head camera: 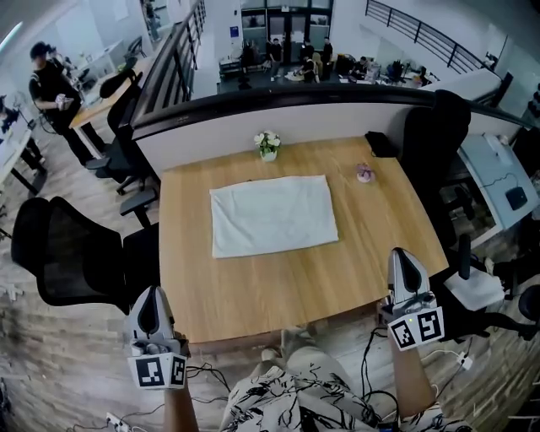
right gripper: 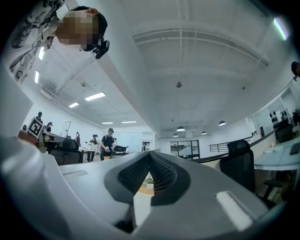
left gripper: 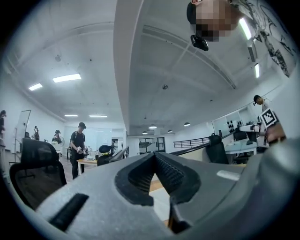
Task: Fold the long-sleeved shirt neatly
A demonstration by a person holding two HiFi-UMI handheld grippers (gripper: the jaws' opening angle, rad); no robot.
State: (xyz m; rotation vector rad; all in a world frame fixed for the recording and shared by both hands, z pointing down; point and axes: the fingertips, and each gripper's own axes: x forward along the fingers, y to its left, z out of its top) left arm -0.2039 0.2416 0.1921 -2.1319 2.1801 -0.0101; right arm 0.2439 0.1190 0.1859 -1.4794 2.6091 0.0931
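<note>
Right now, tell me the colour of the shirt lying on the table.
The shirt is plain white; the head view shows it best.

open-plan office, seen from above and from table height. a light wooden table (head camera: pixel 278 291) stands on a grey-brown plank floor (head camera: pixel 59 363), its far edge against a low partition (head camera: pixel 278 118) with a dark top. one black mesh chair (head camera: pixel 63 253) sits at the table's left side, another black chair (head camera: pixel 434 139) at its far right corner. a white desk (head camera: pixel 498 173) lies to the right, a wooden desk (head camera: pixel 97 101) to the far left. a dark railing (head camera: pixel 173 63) runs back toward glass doors (head camera: pixel 287 21). the ceiling (right gripper: pixel 197 70) is white, with lit rectangular panels (left gripper: pixel 66 78) and round lamps (right gripper: pixel 180 128).
</note>
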